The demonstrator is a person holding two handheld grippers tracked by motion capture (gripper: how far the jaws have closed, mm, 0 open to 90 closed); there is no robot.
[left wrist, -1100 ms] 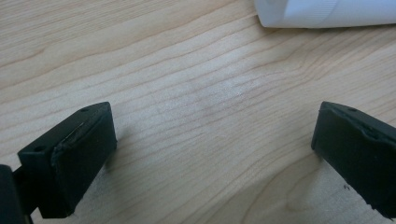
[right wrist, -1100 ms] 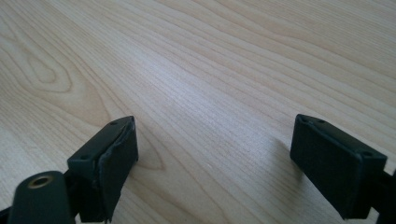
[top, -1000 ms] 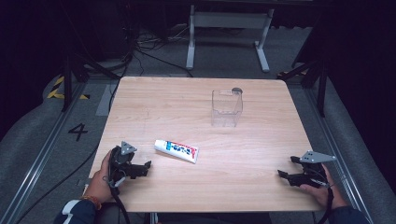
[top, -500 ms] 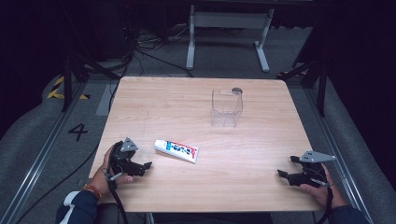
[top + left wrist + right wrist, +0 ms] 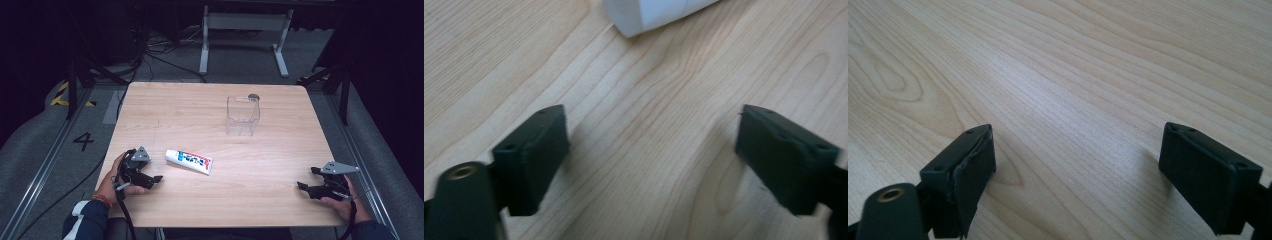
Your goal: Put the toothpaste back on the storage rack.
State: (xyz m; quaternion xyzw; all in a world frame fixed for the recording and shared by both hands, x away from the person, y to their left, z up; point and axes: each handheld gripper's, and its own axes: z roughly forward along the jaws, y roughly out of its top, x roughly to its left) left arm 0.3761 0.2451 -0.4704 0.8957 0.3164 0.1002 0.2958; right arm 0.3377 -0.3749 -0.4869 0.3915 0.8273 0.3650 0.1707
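Toothpaste tube (image 5: 189,161) just beside left hand-held gripper (image 5: 154,173), jaws apart.

Light from above is brightening the bench (image 5: 200,115) while the surroundings are staying dark; in the gripper views the near edges are looking slightly blurred.

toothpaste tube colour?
Toothpaste tube: white with blue and red print, white cap end. The high view shows it best.
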